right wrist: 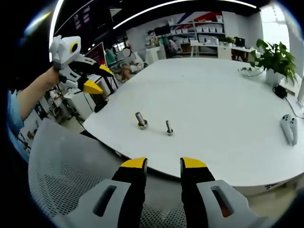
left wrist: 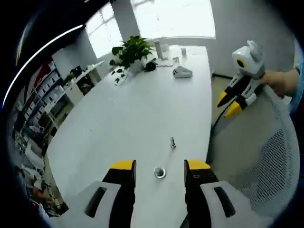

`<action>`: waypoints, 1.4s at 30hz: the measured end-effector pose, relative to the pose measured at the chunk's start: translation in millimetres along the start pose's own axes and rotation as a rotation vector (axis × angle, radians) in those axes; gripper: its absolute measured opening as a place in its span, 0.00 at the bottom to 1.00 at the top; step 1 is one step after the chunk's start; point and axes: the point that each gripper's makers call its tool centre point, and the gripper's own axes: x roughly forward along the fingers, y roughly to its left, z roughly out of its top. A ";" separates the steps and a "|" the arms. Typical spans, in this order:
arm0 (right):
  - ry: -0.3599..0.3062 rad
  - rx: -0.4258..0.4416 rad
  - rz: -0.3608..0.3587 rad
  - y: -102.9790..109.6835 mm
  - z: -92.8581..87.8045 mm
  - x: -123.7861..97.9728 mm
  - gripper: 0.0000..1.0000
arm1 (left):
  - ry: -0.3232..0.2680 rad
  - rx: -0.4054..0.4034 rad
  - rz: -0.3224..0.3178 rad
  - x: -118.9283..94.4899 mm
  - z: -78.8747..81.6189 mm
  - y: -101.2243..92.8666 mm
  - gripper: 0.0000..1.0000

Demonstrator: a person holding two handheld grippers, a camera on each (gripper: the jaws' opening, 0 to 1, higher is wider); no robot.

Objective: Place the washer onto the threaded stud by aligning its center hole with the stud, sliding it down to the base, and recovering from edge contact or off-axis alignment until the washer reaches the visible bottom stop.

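Left gripper view: left gripper (left wrist: pixel 159 165) agape, empty, above washer (left wrist: pixel 159 172) near stud (left wrist: pixel 173 142).

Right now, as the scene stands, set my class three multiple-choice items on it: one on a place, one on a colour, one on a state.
1. Where does the potted plant stand?
A. on the white table
B. on a stool
C. on the floor

2. What colour are the tips of the jaws?
A. red
B. yellow
C. blue

3. How is the left gripper?
A. shut on a pen
B. shut on a cable
C. open, holding nothing

Key:
1 A, the plant's pot rests at the table's far end.
2 B, both pairs of jaws end in yellow pads.
3 C, the tabletop shows through the wide gap between its jaws.
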 end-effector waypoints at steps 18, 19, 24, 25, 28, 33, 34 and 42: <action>-0.026 -0.028 0.030 5.2 4.1 -0.5 0.30 | -0.267 -0.421 0.284 -82.4 -67.0 -17.8 0.45; -0.024 -0.026 0.029 4.9 3.8 -0.5 0.30 | -0.282 -0.438 0.287 -83.1 -68.0 -17.4 0.47; -0.030 0.023 0.004 0.4 3.6 -1.2 0.30 | -0.389 -0.573 0.283 -89.9 -69.7 -12.7 0.63; -0.026 0.013 0.005 0.5 3.7 -0.7 0.30 | -0.394 -0.565 0.298 -91.5 -72.2 -10.8 0.62; -0.015 0.016 0.004 0.3 1.5 -0.8 0.30 | -0.441 -0.566 0.353 -95.0 -75.6 -6.1 0.72; -0.031 0.029 -0.005 -0.9 3.1 -1.5 0.30 | -0.450 -0.581 0.390 -83.5 -88.7 -2.9 0.94; -0.046 0.046 -0.011 -2.2 4.5 -2.1 0.31 | -0.438 -0.578 0.398 -81.0 -91.3 -2.0 0.96; 0.004 0.026 -0.008 -2.9 -1.8 0.9 0.30 | -0.374 -0.556 0.394 -64.6 -98.2 11.5 0.90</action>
